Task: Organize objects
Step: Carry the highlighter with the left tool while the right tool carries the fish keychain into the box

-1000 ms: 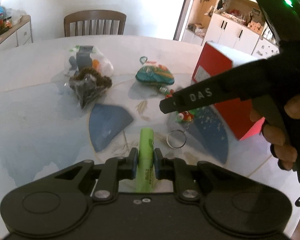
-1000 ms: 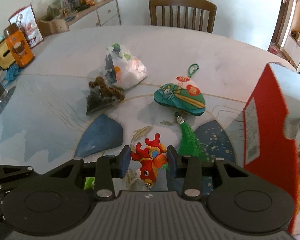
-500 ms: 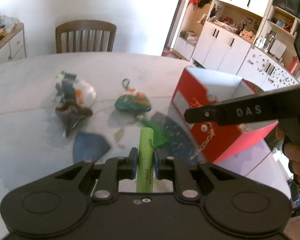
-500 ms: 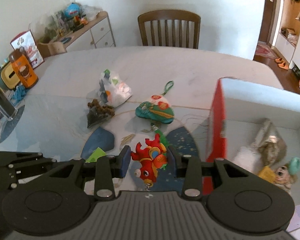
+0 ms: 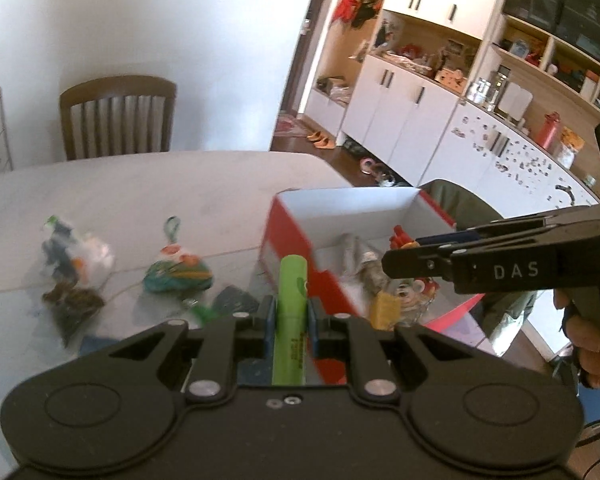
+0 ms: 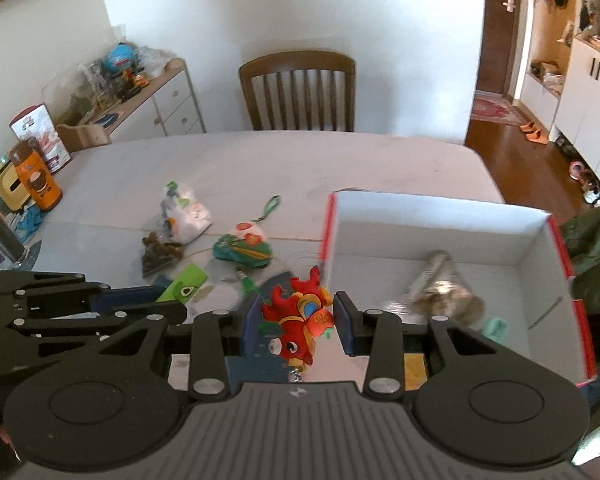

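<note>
Your left gripper point(image 5: 289, 316) was squeezed tight on a green tube point(image 5: 290, 320), held up in the air just beside the red box point(image 6: 440, 236). Your right gripper point(image 6: 296, 322) pinched a red dragon toy point(image 6: 298, 320) between both fingers, near the open box's left wall. A green pouch point(image 6: 242, 250) and two small bags point(image 6: 172, 232) lay on the table point(image 6: 260, 160).

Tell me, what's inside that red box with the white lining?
The red box holds a crumpled silvery packet, a small mint-green item and a yellow piece. The right tongs, gripping a red dragon charm, cover the near corner.
</note>
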A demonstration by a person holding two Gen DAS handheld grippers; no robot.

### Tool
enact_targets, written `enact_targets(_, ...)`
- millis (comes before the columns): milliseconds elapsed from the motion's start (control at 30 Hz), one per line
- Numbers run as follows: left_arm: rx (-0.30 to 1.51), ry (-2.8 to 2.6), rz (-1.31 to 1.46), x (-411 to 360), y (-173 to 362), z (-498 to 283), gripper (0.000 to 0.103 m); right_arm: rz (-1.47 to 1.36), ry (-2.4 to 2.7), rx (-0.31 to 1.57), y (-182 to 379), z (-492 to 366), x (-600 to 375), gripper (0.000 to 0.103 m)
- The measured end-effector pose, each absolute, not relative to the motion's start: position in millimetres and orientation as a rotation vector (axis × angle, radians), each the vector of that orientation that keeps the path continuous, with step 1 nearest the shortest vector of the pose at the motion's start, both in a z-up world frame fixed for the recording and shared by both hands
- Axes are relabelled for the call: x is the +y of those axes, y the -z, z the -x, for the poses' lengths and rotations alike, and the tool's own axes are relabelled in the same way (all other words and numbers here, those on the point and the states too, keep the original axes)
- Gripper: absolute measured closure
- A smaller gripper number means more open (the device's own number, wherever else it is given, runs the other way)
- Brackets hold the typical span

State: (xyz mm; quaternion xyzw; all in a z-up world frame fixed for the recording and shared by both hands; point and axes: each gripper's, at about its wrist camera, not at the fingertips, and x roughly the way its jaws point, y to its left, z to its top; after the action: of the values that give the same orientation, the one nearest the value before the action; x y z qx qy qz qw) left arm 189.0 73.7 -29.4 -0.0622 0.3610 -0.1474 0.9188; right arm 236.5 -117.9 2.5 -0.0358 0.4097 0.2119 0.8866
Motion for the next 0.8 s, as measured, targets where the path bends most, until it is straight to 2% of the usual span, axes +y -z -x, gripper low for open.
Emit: enact_targets(800, 0.789, 0.328, 0.065, -38.4, 44.1, -250.6, 0.088, 0.066, -0.36, 0.838, 9.9, -282.5, -250.1, 0.065)
